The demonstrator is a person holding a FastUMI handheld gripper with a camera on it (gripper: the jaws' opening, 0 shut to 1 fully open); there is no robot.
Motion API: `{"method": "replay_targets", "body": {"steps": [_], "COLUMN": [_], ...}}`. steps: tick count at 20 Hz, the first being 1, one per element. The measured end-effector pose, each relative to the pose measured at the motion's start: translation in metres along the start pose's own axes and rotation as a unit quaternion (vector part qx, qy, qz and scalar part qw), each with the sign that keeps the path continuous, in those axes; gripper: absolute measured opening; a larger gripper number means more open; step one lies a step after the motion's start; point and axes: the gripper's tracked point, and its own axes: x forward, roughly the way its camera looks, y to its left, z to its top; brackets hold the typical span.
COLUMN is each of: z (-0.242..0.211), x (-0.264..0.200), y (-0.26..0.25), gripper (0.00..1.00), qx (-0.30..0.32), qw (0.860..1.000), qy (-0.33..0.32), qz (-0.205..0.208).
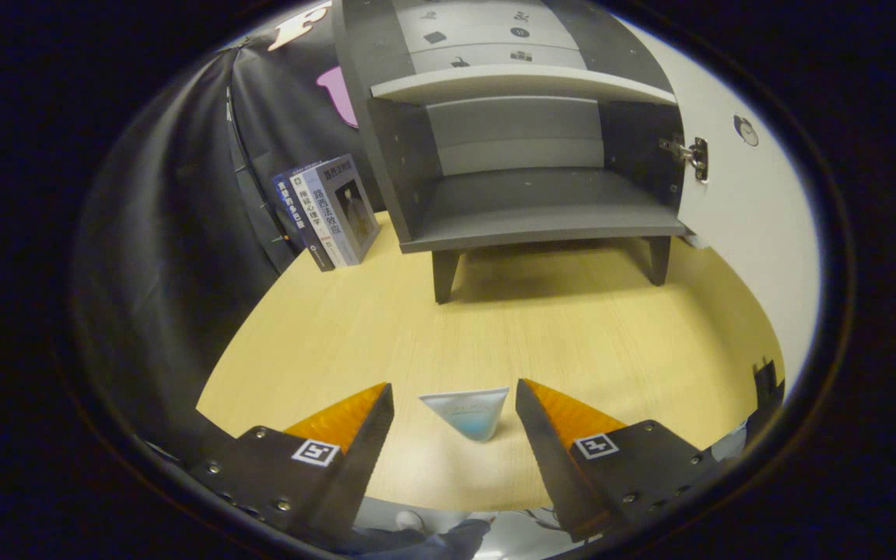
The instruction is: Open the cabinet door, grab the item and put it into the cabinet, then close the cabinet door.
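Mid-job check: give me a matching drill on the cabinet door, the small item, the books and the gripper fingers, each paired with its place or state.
Things:
1. cabinet door
2. triangular item
3. books
4. gripper

Places or states:
A. standing beside the cabinet, by the black cloth wall
B. open, fingers apart, pressing on nothing
C. swung open, hinge showing
D. on the wooden table, between the two fingers

Pairs: 1-C, 2-D, 3-A, 4-B
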Motion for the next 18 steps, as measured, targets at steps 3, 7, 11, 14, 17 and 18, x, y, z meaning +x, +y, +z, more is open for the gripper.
{"method": "replay_targets", "body": {"steps": [3, 7, 11, 14, 17, 18], "z": [-0.017, -0.010, 0.027, 0.084, 0.156, 0.183], "x": [0.017, 0.013, -0.012, -0.045, -0.081, -0.093], "y": [-0.009, -0.010, -0.011, -0.007, -0.004, -0.002], "gripper": [0.86, 0.55, 0.55, 0.55, 0.55, 0.55], "qx": [0.005, 0.018, 0.004, -0.003, -0.016, -0.023], "qw": [1.000, 1.000, 1.000, 0.998, 0.992, 0.989], "qy": [0.014, 0.005, -0.018, -0.061, -0.123, -0.145], "qz": [-0.014, -0.015, -0.016, -0.011, -0.009, -0.009]}}
